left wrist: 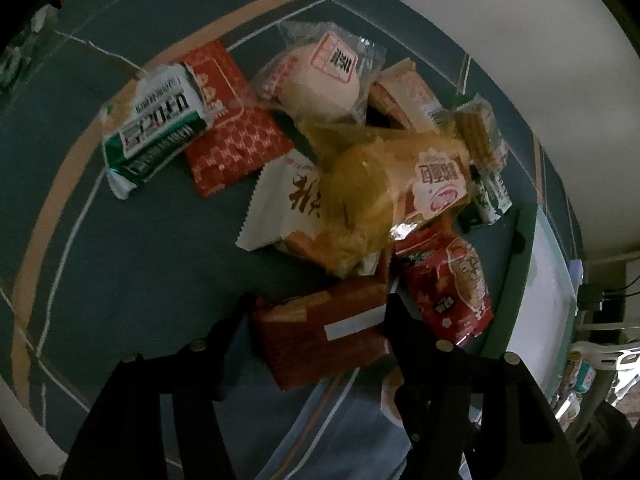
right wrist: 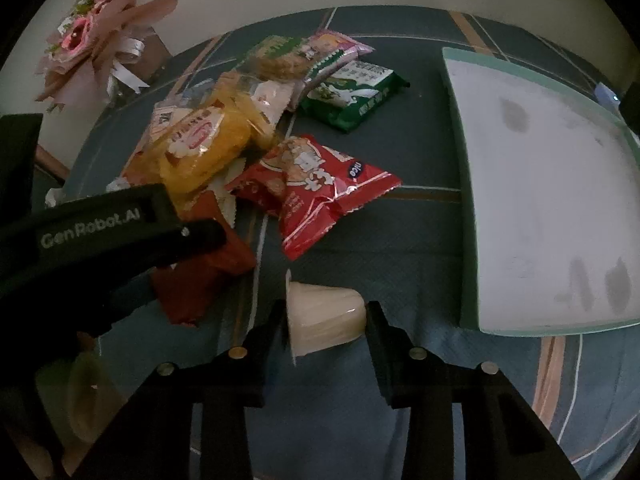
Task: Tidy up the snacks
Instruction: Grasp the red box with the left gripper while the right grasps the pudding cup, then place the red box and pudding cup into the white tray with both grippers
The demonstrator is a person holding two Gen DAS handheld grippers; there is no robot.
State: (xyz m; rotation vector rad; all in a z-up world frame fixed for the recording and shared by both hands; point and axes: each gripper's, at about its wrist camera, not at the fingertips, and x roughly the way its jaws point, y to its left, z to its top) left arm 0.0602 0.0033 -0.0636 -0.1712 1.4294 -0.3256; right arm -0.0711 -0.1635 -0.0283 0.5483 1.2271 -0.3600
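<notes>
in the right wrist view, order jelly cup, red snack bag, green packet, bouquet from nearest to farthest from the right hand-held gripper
1. Jelly cup: between the right hand-held gripper fingers.
2. Red snack bag: just ahead, centre.
3. Green packet: further back, centre-right.
4. Bouquet: far back left.

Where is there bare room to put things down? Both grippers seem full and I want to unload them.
The pale rectangular tray with the green rim is bare inside. Open blue cloth lies between it and the red snack bag, and ahead of the right gripper holding the translucent jelly cup. The snack heap around the yellow bread packet is crowded.
</notes>
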